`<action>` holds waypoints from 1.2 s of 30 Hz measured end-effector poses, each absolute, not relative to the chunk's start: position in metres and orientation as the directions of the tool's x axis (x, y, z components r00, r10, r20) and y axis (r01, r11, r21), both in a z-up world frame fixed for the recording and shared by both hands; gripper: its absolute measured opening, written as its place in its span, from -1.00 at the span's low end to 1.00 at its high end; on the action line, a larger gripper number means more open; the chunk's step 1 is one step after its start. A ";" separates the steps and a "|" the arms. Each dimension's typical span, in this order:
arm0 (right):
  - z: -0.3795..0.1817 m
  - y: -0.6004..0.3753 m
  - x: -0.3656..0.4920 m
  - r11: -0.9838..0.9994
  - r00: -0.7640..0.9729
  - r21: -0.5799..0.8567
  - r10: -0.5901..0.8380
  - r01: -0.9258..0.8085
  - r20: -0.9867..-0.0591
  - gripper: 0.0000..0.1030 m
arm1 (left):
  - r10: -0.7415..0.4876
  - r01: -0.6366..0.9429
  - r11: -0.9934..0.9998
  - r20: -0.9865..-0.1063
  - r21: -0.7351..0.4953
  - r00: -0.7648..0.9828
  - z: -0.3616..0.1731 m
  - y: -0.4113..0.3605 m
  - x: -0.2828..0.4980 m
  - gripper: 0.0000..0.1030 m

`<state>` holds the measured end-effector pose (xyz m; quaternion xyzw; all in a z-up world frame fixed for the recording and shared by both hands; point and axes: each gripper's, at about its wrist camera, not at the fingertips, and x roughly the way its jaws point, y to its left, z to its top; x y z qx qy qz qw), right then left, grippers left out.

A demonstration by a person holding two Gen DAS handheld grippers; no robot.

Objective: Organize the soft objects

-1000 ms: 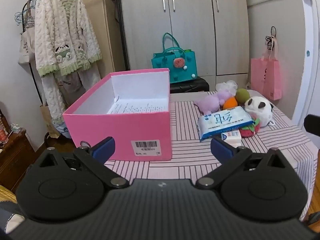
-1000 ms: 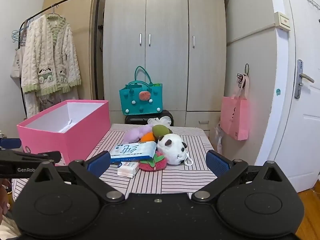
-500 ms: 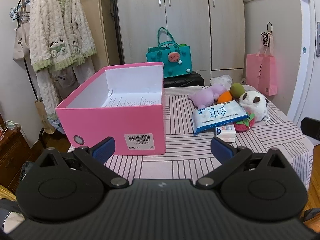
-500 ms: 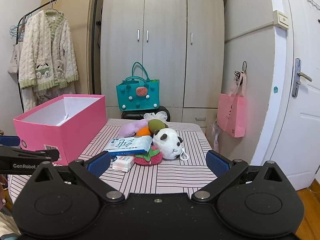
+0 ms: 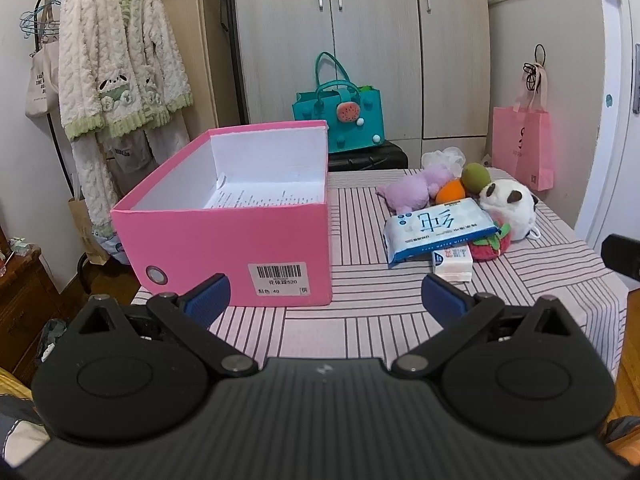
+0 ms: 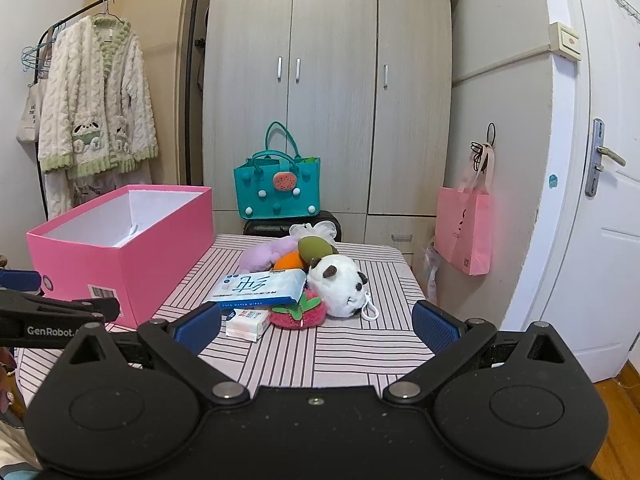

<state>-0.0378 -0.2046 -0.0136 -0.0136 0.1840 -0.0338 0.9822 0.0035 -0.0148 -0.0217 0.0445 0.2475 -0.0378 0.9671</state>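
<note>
The soft toys (image 6: 316,276) lie heaped ahead of my right hand-held gripper (image 6: 316,326), pink box (image 5: 224,236) ahead of my left hand-held gripper (image 5: 326,296), both spread wide and empty; risk: the wipes pack (image 6: 260,286) lying over the heap may drag toys off the table (image 6: 360,352).

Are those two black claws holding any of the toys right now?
No. The left gripper and right gripper are both open and hold nothing.
</note>
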 end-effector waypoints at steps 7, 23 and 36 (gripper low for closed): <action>-0.015 -0.204 -0.038 0.998 0.928 -0.023 -0.064 0.059 -0.368 1.00 | -0.072 0.119 0.991 -0.490 0.065 0.869 -0.022 -0.015 0.000 1.00; -0.018 -0.204 -0.035 0.998 0.921 -0.021 -0.064 0.061 -0.384 1.00 | -0.070 0.118 0.991 -0.496 0.066 0.865 -0.023 -0.015 0.001 1.00; -0.021 -0.202 -0.033 0.998 0.918 -0.034 -0.064 0.055 -0.391 1.00 | -0.070 0.121 0.990 -0.499 0.070 0.864 -0.024 -0.014 0.001 1.00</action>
